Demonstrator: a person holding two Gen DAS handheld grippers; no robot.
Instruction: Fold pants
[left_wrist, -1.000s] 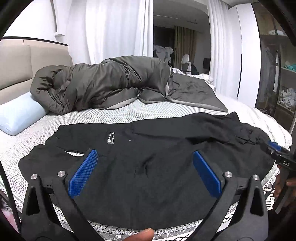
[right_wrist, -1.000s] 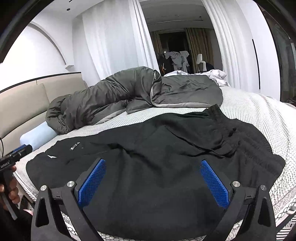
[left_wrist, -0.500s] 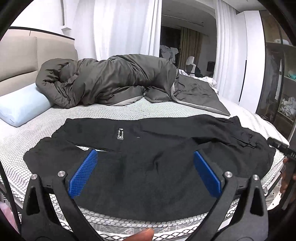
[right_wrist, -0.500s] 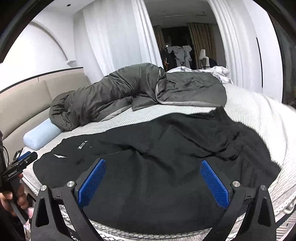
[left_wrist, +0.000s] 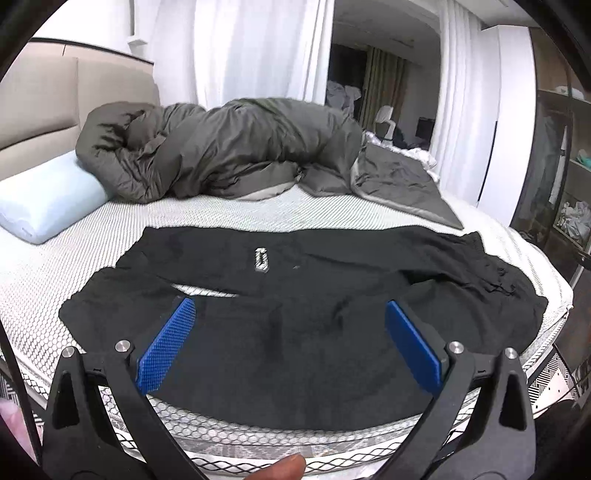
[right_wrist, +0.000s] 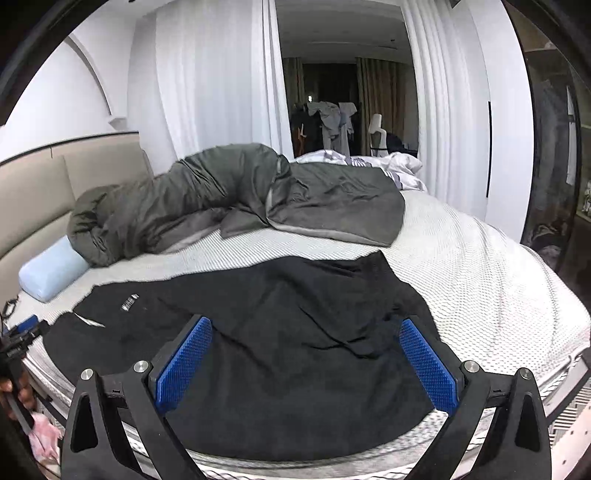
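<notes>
Black pants (left_wrist: 295, 314) lie spread sideways along the near edge of the bed, legs to the left, waistband to the right, with a small white logo (left_wrist: 261, 259). They also show in the right wrist view (right_wrist: 280, 332). My left gripper (left_wrist: 291, 343) is open and empty, held above the near edge of the pants. My right gripper (right_wrist: 306, 358) is open and empty, above the waist half of the pants. The left gripper also shows at the left edge of the right wrist view (right_wrist: 22, 332).
A bunched dark grey duvet (left_wrist: 229, 155) lies across the back of the bed. A light blue pillow (left_wrist: 44, 199) sits at the left by the beige headboard (left_wrist: 55, 99). The white mattress (right_wrist: 480, 280) has bare room to the right. A wardrobe (left_wrist: 565, 166) stands at right.
Both grippers have pulled back and risen from the pants, so more of the bed edge and room shows. Both stay open and empty.
</notes>
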